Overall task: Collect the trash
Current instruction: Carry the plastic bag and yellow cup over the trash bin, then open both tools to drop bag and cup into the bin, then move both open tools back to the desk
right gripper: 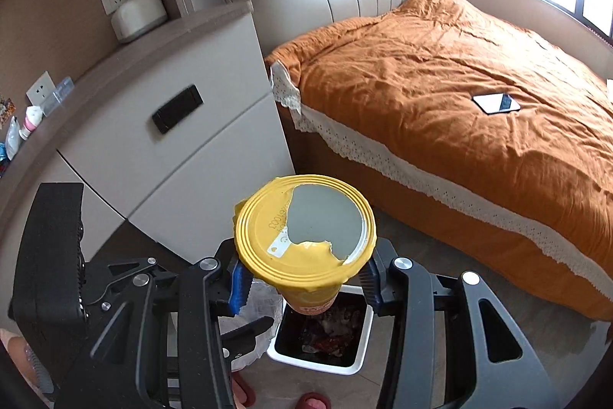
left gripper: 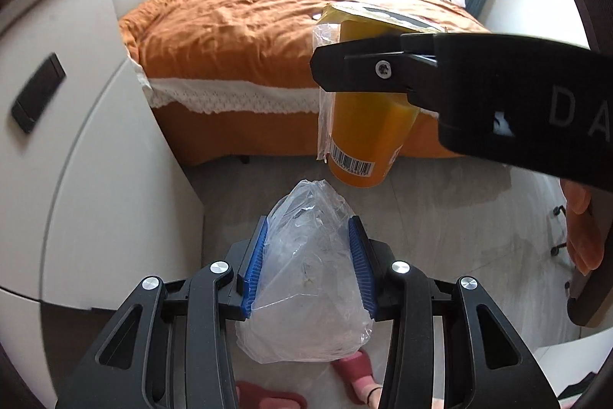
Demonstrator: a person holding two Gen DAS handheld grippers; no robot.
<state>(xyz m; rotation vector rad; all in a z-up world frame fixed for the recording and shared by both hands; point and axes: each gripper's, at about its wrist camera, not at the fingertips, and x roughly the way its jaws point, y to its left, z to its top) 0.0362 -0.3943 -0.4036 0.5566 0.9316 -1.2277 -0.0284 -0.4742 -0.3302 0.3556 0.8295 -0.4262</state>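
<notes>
The yellow cup (right gripper: 304, 244) hangs upright in the air, pinched below its rim by the right gripper (right gripper: 304, 284), whose blue pads (right gripper: 238, 288) close on its sides. Its foil lid is partly torn open, showing a grey interior; whether anything remains inside cannot be told. A strip of clear wrapper clings to the cup's side in the left wrist view. Directly beneath the cup, in the right wrist view, sits the white trash bin (right gripper: 358, 351), already holding dark refuse.

The step in hand appears to be dropping the cup into that bin. To do it well, the person should lower the cup until its base sits within the bin's mouth, keep it upright so nothing spills through the torn lid, then part the fingers cleanly so the wrapper does not snag on a pad.

The left gripper (left gripper: 308, 269) is clamped on a crumpled clear plastic bag (left gripper: 306, 278), just beside the bin's left edge. That bag probably goes in next; holding it to the side until the cup has fallen would keep the two grippers from colliding over the small opening.

The nightstand (right gripper: 172, 148) stands close on the left, the orange-covered bed (right gripper: 459, 94) behind.
</notes>
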